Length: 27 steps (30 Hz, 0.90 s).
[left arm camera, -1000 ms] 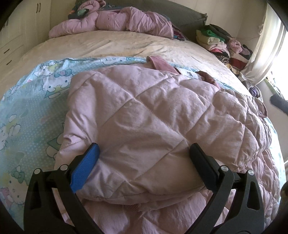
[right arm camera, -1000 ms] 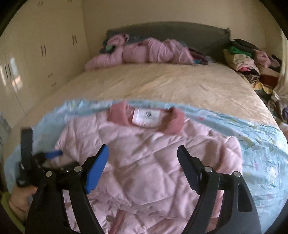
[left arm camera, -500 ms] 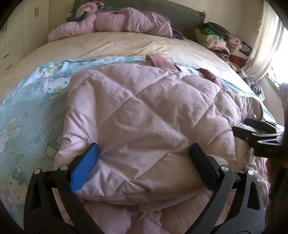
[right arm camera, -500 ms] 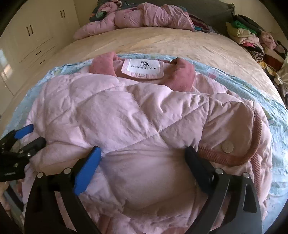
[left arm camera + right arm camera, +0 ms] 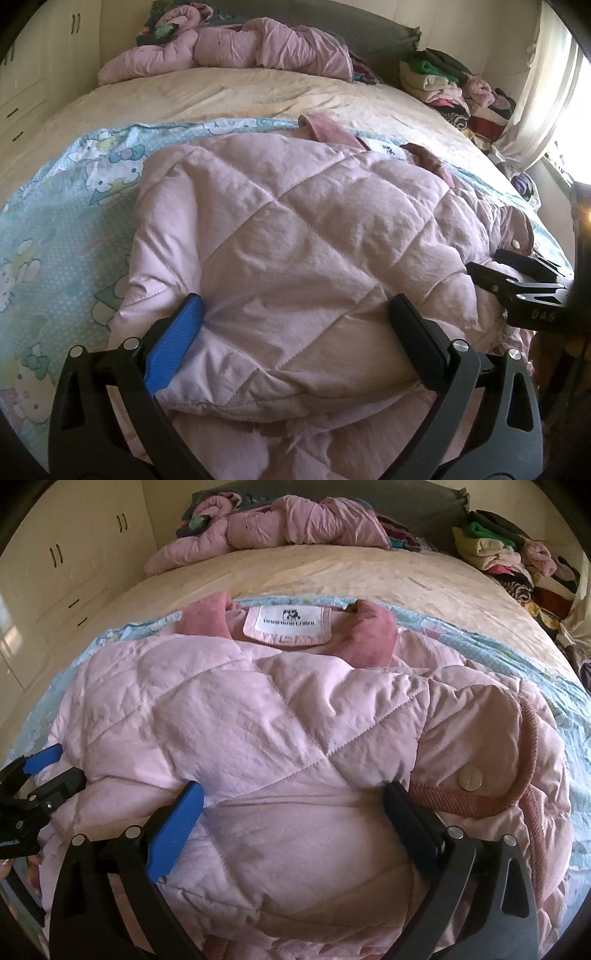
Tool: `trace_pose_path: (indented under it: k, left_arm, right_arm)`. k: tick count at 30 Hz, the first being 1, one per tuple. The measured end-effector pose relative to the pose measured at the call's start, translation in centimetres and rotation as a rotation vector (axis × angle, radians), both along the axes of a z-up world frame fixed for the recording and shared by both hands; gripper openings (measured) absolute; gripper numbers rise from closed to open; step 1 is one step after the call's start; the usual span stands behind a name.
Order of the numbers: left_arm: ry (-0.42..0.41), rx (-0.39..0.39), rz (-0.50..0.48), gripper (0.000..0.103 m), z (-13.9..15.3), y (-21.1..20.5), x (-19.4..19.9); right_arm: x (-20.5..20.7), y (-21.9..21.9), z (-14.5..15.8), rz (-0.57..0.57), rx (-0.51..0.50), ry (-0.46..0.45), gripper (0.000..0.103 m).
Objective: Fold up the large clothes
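Bedding first: we see a bed [image 5: 332,576] with a cartoon-print sheet [image 5: 55,229] spread over its near end. On that sheet lies a pink quilted jacket [image 5: 258,731], collar [image 5: 373,635] toward the headboard. Our left claw [image 5: 295,325] and right claw [image 5: 293,805] both gape wide, fingers pressed onto the jacket's near edge, gripping nothing. Folded clothes [image 5: 443,81] sit stacked at the bed's far right corner.

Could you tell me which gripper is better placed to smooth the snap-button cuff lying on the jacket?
Right. The right gripper is open over the pink quilted jacket, with the snap-button cuff just beside its black finger. The left gripper, also open, sits at the opposite side, away from that cuff.
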<state>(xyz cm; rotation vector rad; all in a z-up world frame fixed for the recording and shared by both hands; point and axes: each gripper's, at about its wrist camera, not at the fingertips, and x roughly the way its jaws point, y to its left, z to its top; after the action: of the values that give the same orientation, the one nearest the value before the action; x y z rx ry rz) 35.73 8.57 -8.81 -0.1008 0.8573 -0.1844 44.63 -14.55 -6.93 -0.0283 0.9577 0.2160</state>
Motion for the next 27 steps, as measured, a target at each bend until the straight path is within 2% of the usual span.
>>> trace_pose_path:
  k: [12,21,24,27]
  left_arm:
    - [-0.001,-0.005,0.016,0.094,1.8,0.3,-1.1]
    - [-0.05,-0.023,0.033,0.094,4.1,1.0,-3.0]
    - [-0.063,-0.023,0.046,0.094,4.7,1.2,-3.6]
    - [-0.085,0.009,0.061,0.094,5.5,1.2,-4.5]
  right_arm:
    - [-2.5,-1.5,3.0,-0.048,0.088,-0.015,0.099]
    - [-5.0,-3.2,5.0,-0.08,0.145,-0.02,0.099]
    - [-6.0,-3.8,6.0,-0.098,0.144,-0.039,0.099]
    - [-7.7,-4.3,7.7,-0.11,0.112,-0.102,0.099]
